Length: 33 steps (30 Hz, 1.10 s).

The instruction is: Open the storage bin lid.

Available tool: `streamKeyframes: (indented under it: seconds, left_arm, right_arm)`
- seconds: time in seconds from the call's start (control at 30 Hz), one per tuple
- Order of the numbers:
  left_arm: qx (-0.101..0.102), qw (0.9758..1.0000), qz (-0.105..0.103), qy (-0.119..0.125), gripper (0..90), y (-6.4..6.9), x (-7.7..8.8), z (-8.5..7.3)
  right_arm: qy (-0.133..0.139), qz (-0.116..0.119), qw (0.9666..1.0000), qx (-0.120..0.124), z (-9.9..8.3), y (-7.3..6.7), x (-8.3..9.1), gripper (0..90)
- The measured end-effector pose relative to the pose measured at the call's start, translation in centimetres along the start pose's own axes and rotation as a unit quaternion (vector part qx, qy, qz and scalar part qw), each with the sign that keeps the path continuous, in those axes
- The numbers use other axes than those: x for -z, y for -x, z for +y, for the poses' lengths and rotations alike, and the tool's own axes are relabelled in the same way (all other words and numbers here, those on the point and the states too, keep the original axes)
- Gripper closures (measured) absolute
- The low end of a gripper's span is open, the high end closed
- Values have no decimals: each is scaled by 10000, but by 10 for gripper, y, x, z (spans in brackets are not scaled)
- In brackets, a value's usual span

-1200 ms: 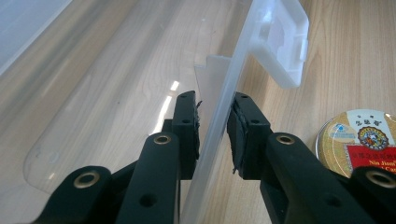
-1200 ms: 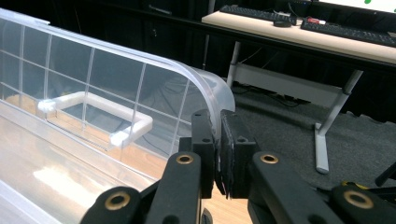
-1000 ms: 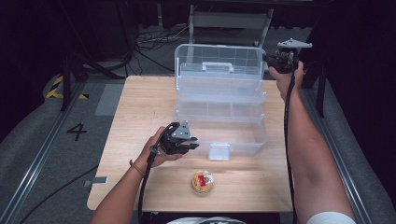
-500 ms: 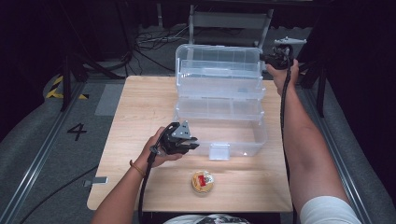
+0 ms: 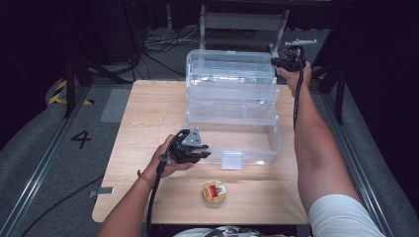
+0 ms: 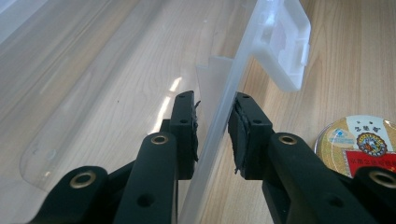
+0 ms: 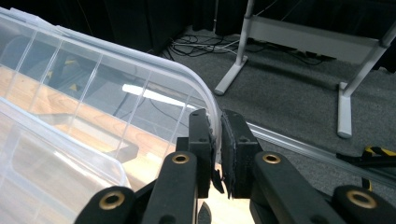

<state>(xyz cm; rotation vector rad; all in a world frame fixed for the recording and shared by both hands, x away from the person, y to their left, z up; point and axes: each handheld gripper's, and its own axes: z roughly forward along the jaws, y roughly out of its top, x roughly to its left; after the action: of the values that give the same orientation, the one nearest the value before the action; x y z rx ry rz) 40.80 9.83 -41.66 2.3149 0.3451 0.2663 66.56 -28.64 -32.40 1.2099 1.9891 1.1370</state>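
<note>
On the desk (image 5: 148, 123) stands a clear tiered box (image 5: 232, 116), fanned open. Left gripper (image 5: 190, 148) pinches the front wall of the bottom bin, likely to steady it. Right gripper (image 5: 286, 61) has fingers (image 7: 201, 140) clamped on the lid rim (image 7: 205, 100), likely to swing it. A round tin (image 5: 214, 191) lies near.

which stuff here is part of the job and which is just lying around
In the job:
- clear tiered plastic box, front wall pinched by the left tool
- its raised lid, edge pinched by the right tool

Lying about:
- small round tin on the table in front of the box
- metal stand and cables on the floor behind
</note>
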Motion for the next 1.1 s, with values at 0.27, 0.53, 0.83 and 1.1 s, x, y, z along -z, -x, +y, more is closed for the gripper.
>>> streamKeyframes:
  seconds: [0.27, 0.53, 0.83, 1.1]
  left_arm:
    - [-12, 10000, 7, -5, 728, 0, 0, 0]
    - [-11, 10000, 32, -43, 725, 1, 0, 0]
    - [19, 10000, -56, 38, 726, -5, 1, -4]
    - [-5, 10000, -17, -11, 721, -4, 1, -3]
  right_arm:
    - [-134, -68, 9999, -21, -3, 2, -10, 836]
    - [-337, -57, 9994, 79, -5, 5, -17, 883]
    - [-753, 42, 9969, 237, -8, 0, -27, 900]
    - [-719, 88, 9972, 191, -7, 0, -17, 900]
